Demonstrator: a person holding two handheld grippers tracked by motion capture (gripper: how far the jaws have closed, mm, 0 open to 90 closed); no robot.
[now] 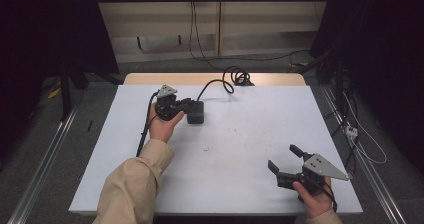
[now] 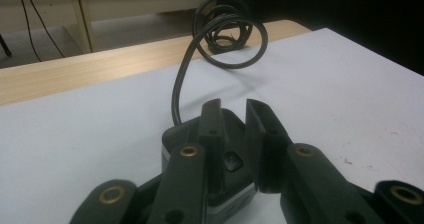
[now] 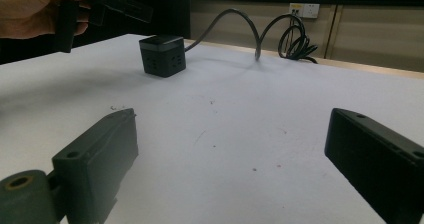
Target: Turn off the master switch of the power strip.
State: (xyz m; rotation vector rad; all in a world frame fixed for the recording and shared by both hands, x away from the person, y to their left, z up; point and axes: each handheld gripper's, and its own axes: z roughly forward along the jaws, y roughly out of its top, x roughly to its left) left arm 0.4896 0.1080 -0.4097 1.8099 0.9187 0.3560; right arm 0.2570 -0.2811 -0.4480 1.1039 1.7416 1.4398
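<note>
High view, with both gripper views. The black cube-shaped power block lay on the white table, left of centre in the upper half of the high view, its cable running up the frame to a coil at the table's far wooden edge. The left claw, held in the person's left hand, sat directly at the block's left side; in the left gripper view its jaws stood narrow over the top of the block, with a slim gap left between their tips, and whether the pads actually pressed on it could not be told. This low, close placement probably served to grasp or steady the block against the pull of its stiff cable. The right claw, at the lower right of the high view in the right hand, rested well apart from the block with jaws wide and nothing between them; in the right gripper view it faced the block across bare table, apparently waiting in reserve.
</note>
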